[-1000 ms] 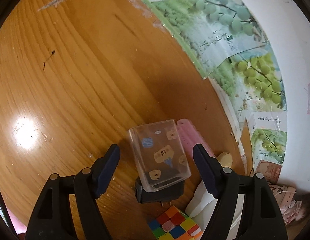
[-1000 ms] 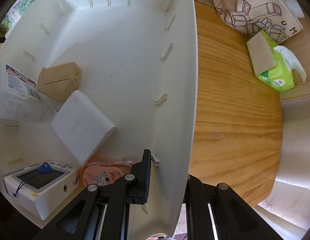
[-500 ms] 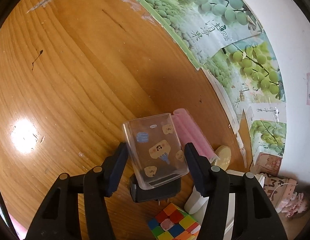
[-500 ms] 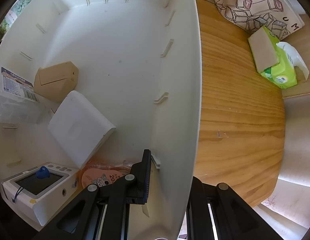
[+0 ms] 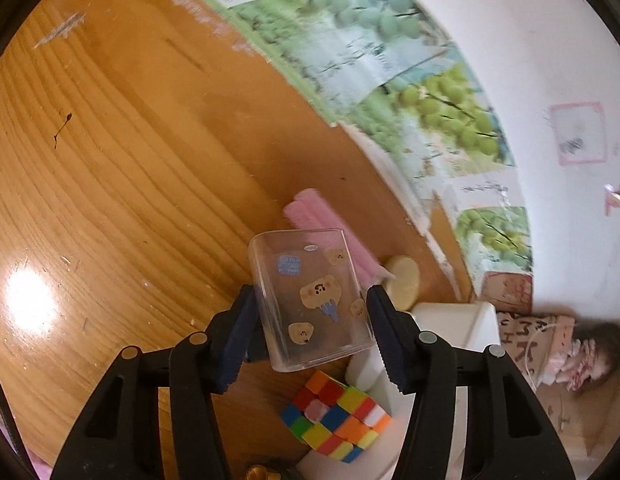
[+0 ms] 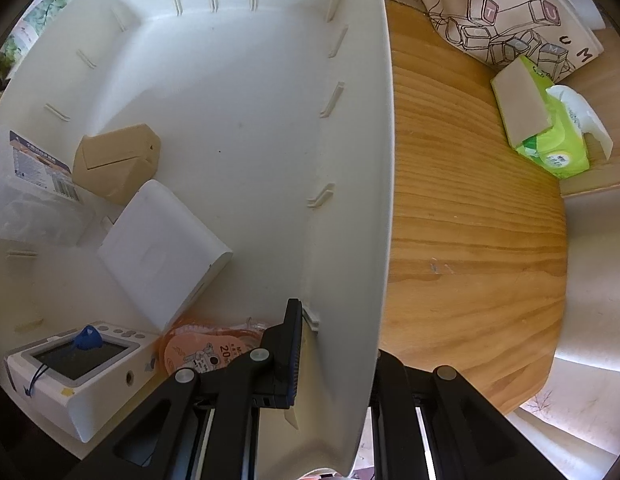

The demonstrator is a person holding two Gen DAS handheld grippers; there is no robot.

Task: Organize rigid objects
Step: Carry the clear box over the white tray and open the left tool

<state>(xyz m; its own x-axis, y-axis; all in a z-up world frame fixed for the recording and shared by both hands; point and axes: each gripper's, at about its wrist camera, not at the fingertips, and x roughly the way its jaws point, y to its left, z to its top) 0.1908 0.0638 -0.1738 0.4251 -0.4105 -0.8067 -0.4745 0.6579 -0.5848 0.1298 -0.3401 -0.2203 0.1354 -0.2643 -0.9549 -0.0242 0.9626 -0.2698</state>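
My left gripper (image 5: 310, 316) is shut on a clear plastic box (image 5: 310, 296) with cartoon stickers and holds it above the wooden table (image 5: 110, 168). Below it lie a colourful puzzle cube (image 5: 336, 420), a pink ridged piece (image 5: 322, 216) and a round cream disc (image 5: 404, 280). My right gripper (image 6: 334, 344) is shut on the side wall of a white bin (image 6: 350, 160). Inside the bin are a tan folded box (image 6: 116, 164), a white flat box (image 6: 162, 252), a white device with a dark screen (image 6: 78, 364), an orange tape dispenser (image 6: 206, 352) and a clear labelled case (image 6: 30, 196).
Fruit-print cartons (image 5: 390, 80) line the table's far edge by the white wall. The bin's corner (image 5: 454, 328) shows in the left wrist view, right of the cube. A green tissue pack (image 6: 546, 120) and a printed cloth bag (image 6: 502, 12) lie right of the bin.
My left gripper closed on the clear box and lifted it off the black block it stood on. The right gripper kept its hold on the bin wall.
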